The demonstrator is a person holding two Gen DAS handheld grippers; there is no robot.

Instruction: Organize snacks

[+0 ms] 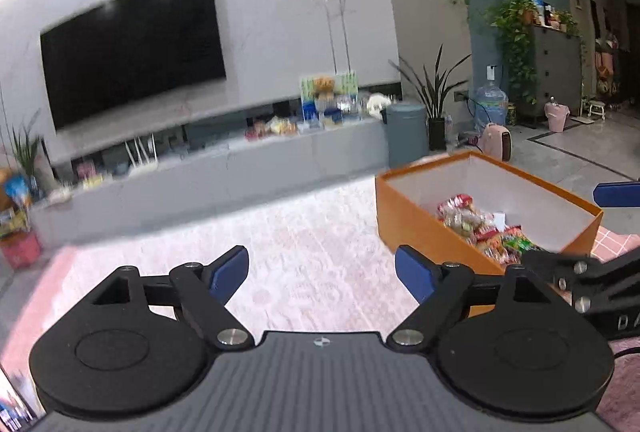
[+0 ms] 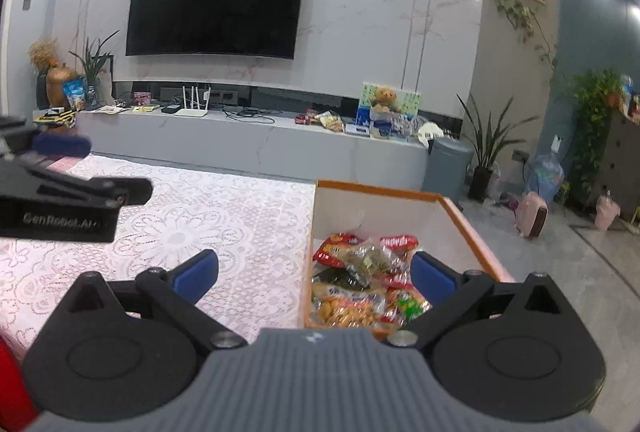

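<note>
An orange box [image 1: 416,220] with white inner walls stands on the table's right part, and a pile of snack packets [image 1: 480,228] lies inside it. My left gripper [image 1: 322,278] is open and empty above the lace tablecloth, left of the box. My right gripper [image 2: 316,274] is open and empty too, straddling the near left wall of the box [image 2: 472,224], with its right fingertip over the snack packets [image 2: 360,280]. The left gripper's black arm [image 2: 72,200] shows at the left edge of the right wrist view.
A pink lace tablecloth [image 2: 192,224] covers the table. Beyond it a grey TV console [image 2: 256,140] with loose packets and a teddy bear stands under a wall television [image 2: 216,4]. A grey bin [image 2: 446,168], potted plants and a water jug stand on the floor at right.
</note>
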